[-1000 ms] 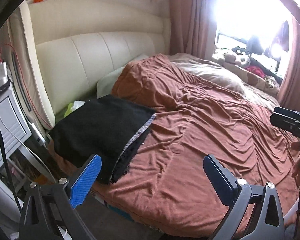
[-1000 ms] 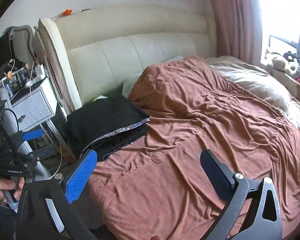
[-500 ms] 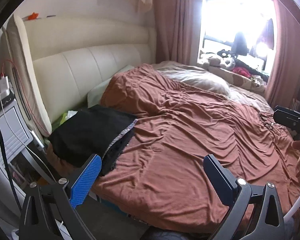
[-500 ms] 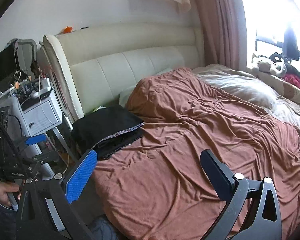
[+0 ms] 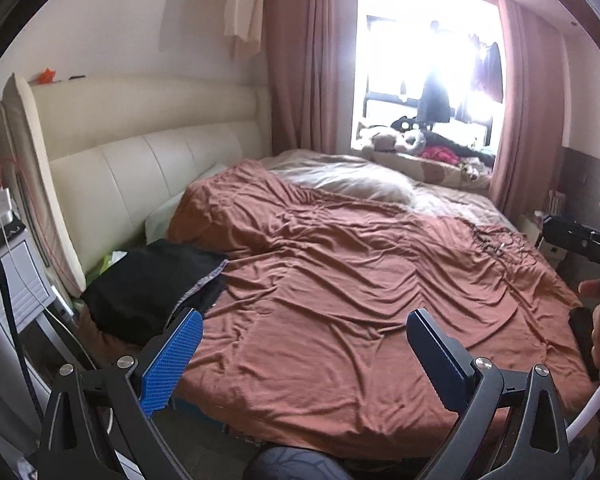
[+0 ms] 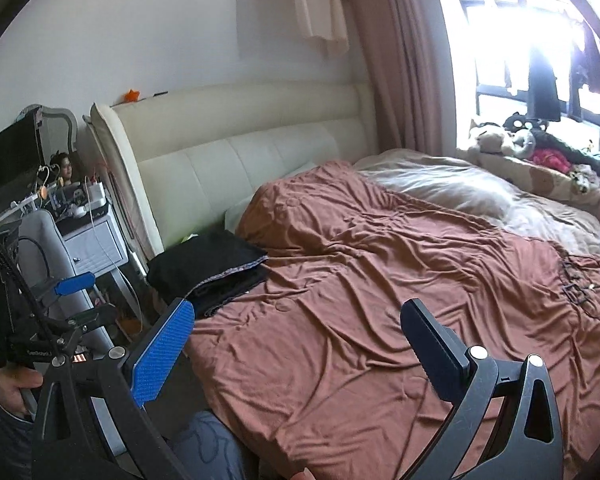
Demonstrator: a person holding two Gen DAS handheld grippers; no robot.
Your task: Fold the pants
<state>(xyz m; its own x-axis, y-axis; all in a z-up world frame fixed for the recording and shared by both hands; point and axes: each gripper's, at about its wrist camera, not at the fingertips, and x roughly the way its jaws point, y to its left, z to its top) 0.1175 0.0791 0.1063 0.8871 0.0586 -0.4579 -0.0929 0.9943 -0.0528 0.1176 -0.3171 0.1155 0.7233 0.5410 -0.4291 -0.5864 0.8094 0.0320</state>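
Note:
Folded black pants with a patterned waistband edge lie at the head-left corner of the bed, on the rust-brown bedspread. My left gripper hangs open above the near bed edge, well back from the pants, with nothing between its fingers. My right gripper is also open and empty, off the bed's near side. The left gripper's blue fingers show at the left of the right wrist view, held by a hand.
A cream padded headboard stands behind the pants. A white nightstand with cables and clutter sits left of the bed. Beige bedding, stuffed toys on the sill, and curtains lie beyond. A knee shows below.
Both grippers have pulled back and tilted up from the bed, so more of the room and window shows. The folded pants stay in place, and both grippers remain open.

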